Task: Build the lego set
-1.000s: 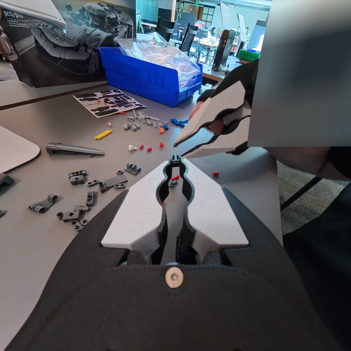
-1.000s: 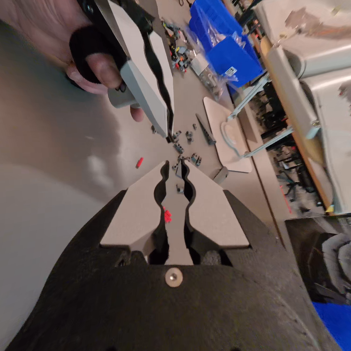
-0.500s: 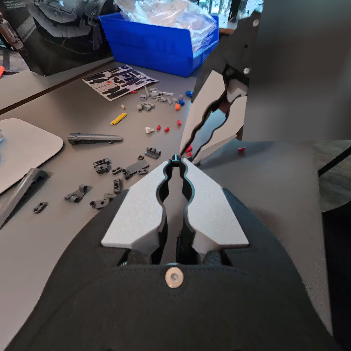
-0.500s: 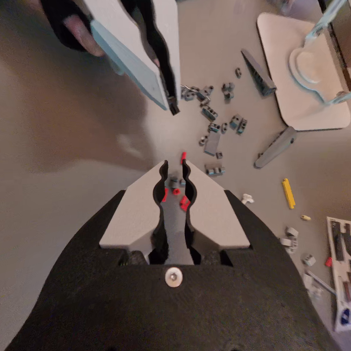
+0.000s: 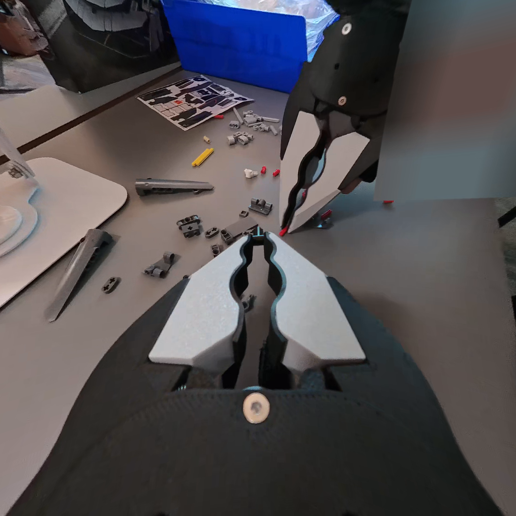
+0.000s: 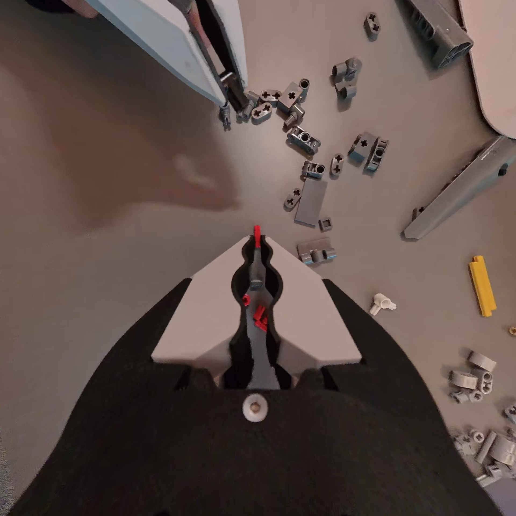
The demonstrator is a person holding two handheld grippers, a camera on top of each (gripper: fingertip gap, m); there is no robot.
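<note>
Left wrist view: low, close over the tabletop point(image 5: 391, 279), looking forward toward the blue bin point(image 5: 237, 47). Right wrist view: nearly straight down, close. Both catching the same grey parts point(image 5: 192, 227) point(image 6: 363, 150) and each other's tongs.

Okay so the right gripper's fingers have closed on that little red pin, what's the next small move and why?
Probably lift the right gripper straight up a little. Its fingers pinch the red pin only at the very tips, low over the table, so a slow rise checks the hold.
</note>
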